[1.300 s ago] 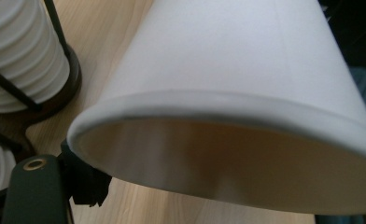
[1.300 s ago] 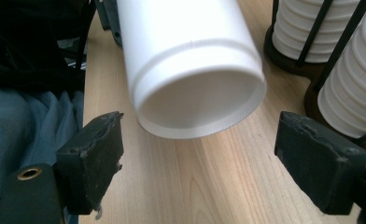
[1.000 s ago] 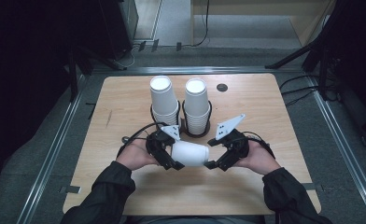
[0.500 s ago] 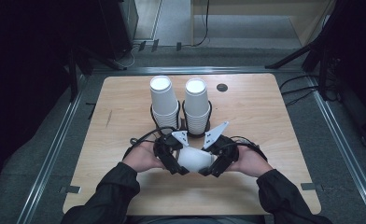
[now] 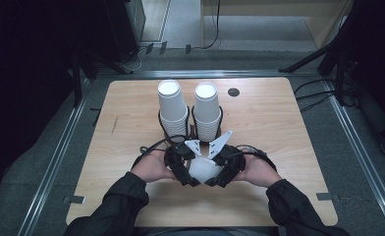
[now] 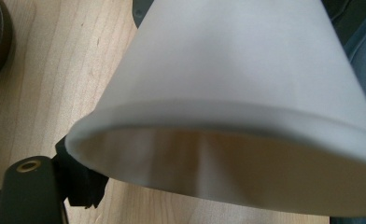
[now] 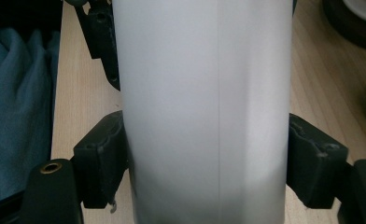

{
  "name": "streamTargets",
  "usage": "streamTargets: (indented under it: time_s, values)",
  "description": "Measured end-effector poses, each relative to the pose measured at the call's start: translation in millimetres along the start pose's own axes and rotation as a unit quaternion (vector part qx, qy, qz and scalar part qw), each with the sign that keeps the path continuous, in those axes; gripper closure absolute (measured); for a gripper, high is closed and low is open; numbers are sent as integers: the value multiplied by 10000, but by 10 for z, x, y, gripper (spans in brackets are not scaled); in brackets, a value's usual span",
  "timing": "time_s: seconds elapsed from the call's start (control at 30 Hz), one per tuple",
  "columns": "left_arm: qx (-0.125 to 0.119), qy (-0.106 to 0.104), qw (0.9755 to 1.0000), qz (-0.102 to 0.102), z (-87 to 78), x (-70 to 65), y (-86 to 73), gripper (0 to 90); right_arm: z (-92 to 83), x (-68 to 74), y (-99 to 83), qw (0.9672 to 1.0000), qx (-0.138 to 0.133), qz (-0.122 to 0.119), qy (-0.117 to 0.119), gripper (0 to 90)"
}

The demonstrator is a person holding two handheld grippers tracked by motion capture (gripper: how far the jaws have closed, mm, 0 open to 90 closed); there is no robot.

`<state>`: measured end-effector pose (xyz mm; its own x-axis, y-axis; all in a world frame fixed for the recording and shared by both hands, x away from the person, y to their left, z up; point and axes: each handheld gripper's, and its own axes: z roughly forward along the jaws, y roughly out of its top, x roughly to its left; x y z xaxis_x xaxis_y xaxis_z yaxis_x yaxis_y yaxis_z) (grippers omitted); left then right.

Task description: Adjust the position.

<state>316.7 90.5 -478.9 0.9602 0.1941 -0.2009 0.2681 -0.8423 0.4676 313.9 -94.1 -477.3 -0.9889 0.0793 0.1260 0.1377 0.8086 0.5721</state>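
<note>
I hold the white paper cup (image 5: 204, 169) at the table's (image 5: 298, 147) 6 o'clock edge. My right gripper (image 7: 209, 154) has just been closing and clamps its wall. My left gripper (image 5: 183, 169) grips the rim; its far jaw is hidden.

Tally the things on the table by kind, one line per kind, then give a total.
Stacks of white paper cups: 2
Loose white cup between the grippers: 1
Black ring holders round the stacks: 2
Total: 5
</note>
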Motion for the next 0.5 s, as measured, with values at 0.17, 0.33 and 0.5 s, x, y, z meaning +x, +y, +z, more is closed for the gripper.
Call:
streamTargets:
  time_s: [0.17, 0.33, 0.5]
  values:
    - [-130, -11, 9999, 49, -24, -7, -12, 117, -23, 4, 4, 10000, -38, -13, 10, 236]
    - [-304, 5, 9995, 88, -59, -8, -27, 85, -57, -4, 1, 9999, -132, 33, 57, 229]
    - [-443, 11, 9990, -73, -99, 28, -61, 11, -96, -21, -31, 9999, -116, 83, -15, 228]
